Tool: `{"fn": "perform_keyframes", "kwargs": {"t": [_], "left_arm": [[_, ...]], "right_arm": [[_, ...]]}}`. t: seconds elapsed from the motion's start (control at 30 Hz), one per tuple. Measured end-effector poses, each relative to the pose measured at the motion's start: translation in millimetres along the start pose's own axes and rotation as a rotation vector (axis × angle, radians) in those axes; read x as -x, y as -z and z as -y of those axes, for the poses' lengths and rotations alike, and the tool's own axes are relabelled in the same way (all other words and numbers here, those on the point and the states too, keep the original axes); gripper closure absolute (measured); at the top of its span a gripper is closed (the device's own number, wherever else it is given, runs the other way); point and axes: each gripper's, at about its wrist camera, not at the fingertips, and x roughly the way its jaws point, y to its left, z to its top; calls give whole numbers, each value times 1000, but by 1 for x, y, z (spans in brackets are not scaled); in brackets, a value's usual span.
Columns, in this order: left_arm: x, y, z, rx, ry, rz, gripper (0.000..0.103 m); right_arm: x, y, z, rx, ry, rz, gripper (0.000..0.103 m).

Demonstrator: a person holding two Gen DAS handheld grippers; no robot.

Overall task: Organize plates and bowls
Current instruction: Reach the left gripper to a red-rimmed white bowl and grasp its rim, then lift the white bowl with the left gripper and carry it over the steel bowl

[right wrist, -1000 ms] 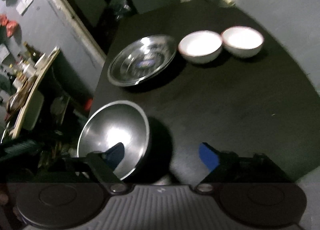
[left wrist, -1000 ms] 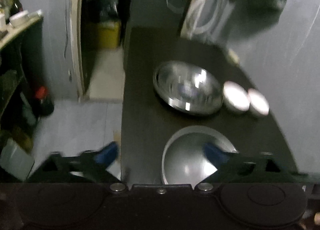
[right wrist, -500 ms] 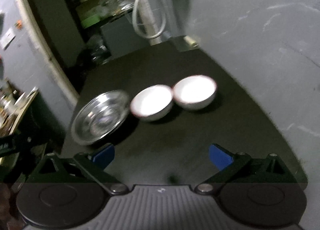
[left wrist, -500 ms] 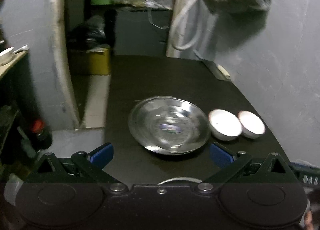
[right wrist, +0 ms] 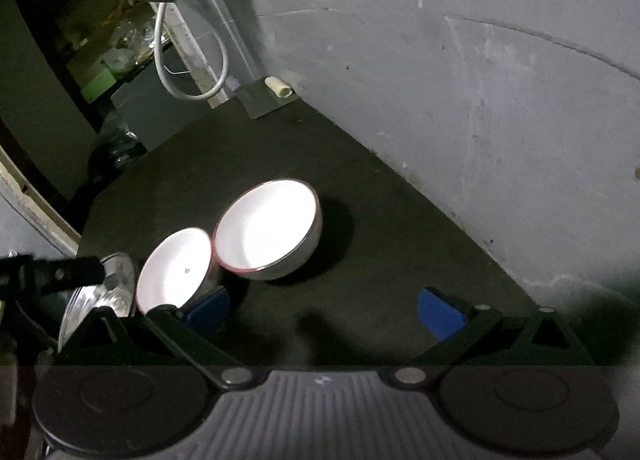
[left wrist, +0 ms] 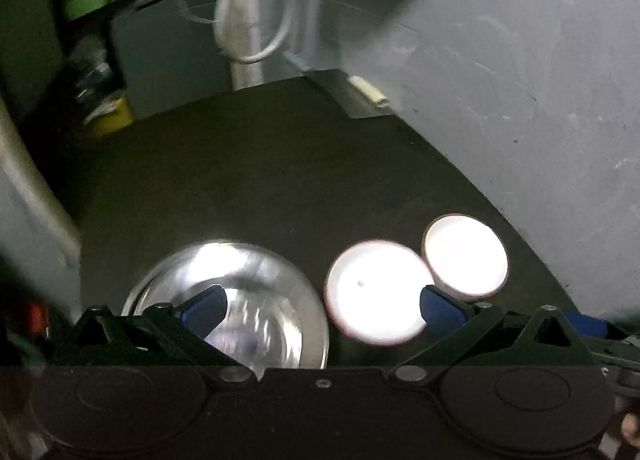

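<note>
Left wrist view: left claw spread wide, pinching nothing, hovering over a dark table.
Steel plate: on the table's left side, behind the left blue fingertip.
Near white bowl: just right of the plate.
Far white bowl: touching the near bowl, close to the grey wall.
Right wrist view: right claw spread wide, empty, above bare table; the bowls sit ahead and left.
</note>
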Motion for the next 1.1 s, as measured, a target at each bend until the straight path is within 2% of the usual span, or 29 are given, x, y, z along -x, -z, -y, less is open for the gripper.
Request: {"fn": "perform_keyframes", "kwargs": {"t": [0.13,0.2,0.33,0.43,0.53,0.57,0.6,0.63,0.67,0.77,0.8,0.83,0.9,1.1], "left_arm": [[-22,-29,21,-125,61,0,1],[-37,-40,36,-197,88,-15,1],[-64,-50,64,-303,75,-55,1],[-78,-49,72,-314,65,-88,1],[-90,-45,74,-298,79,-128,13],[-95,-45,74,-290,84,-147,20],[-97,-44,72,-284,92,-160,33],[-100,-44,72,-280,99,-174,40],[-103,-44,73,-276,99,-184,52],[-106,-44,73,-261,111,-192,65],[-106,-45,74,-254,123,-196,73],[-107,-46,75,-248,133,-202,77],[-107,-46,77,-247,147,-211,92],[-100,-46,81,-234,151,-191,96]], "right_arm": [[-7,-6,8,-42,-7,10,1],[-11,-9,11,-58,-12,18,5],[-19,-14,10,-71,-20,37,17],[-27,-19,8,-79,-37,31,24],[-32,-21,7,-82,-46,9,35],[-33,-22,6,-82,-48,3,40],[-35,-23,6,-84,-51,-4,42],[-37,-24,7,-87,-55,-10,48],[-38,-24,8,-92,-65,-14,56],[-39,-26,7,-92,-89,-19,70],[-40,-26,7,-91,-96,-22,73],[-40,-26,6,-90,-103,-25,75],[-40,-26,5,-90,-110,-31,75],[-39,-23,4,-118,-92,-25,81]]}}
